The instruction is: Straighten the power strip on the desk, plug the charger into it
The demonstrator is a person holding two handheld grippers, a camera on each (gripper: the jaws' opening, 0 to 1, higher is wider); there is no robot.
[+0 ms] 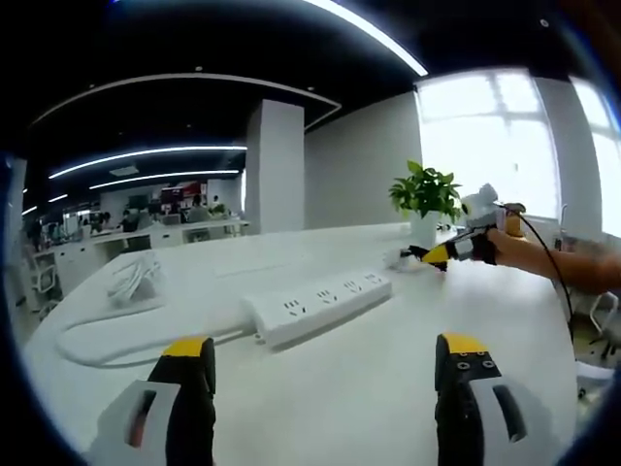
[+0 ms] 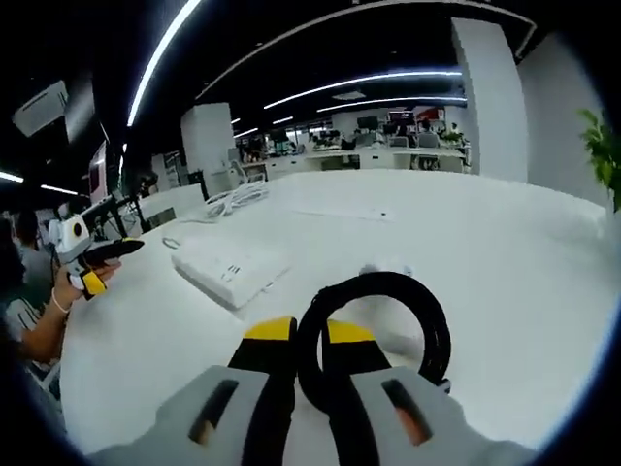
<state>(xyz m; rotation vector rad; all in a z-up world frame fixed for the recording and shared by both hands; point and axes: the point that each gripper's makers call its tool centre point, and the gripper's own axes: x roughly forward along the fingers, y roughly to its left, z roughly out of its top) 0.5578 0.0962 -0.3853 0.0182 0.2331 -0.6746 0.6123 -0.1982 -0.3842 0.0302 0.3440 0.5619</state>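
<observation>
Power strip [image 1: 318, 303] flat on desk [image 1: 388, 388], ahead of open left claw [image 1: 325, 364].

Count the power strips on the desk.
1: a white rectangular plastic power strip lying mid-desk, ahead of the left gripper; its sockets face up. Others could lie outside both views.

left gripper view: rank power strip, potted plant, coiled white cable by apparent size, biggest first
1. power strip, long and nearest, so partly a nearness effect
2. potted plant and coiled white cable: they look about alike, and the plant stands farther off, so no ranking between them.
</observation>
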